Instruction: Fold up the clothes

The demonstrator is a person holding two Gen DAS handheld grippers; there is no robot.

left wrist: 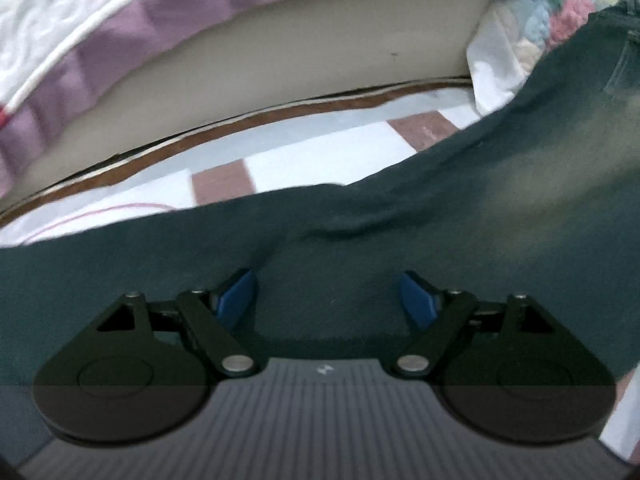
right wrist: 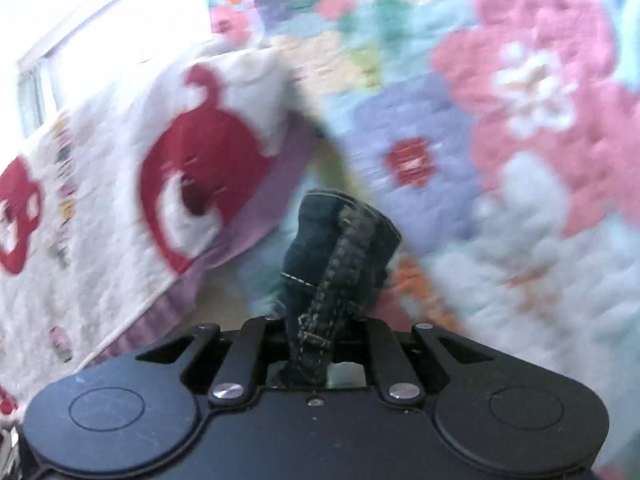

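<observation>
A dark teal-blue garment [left wrist: 360, 232] lies spread over the checked bed sheet and rises toward the upper right in the left wrist view. My left gripper [left wrist: 328, 300] hovers just over it, open, its blue pads [left wrist: 236, 300] wide apart with cloth showing between them. In the right wrist view my right gripper [right wrist: 320, 332] is shut on a bunched end of the dark garment [right wrist: 340, 240], whose stitched seam and hem stick up out of the jaws. The right fingertips are hidden by the cloth.
A white sheet with brown squares [left wrist: 320, 148] covers the bed. A beige mattress side [left wrist: 280, 68] and a purple-edged quilt [left wrist: 120, 40] lie behind. A white quilt with red shapes [right wrist: 120, 184] and a floral blanket [right wrist: 500, 120] fill the right wrist view, blurred.
</observation>
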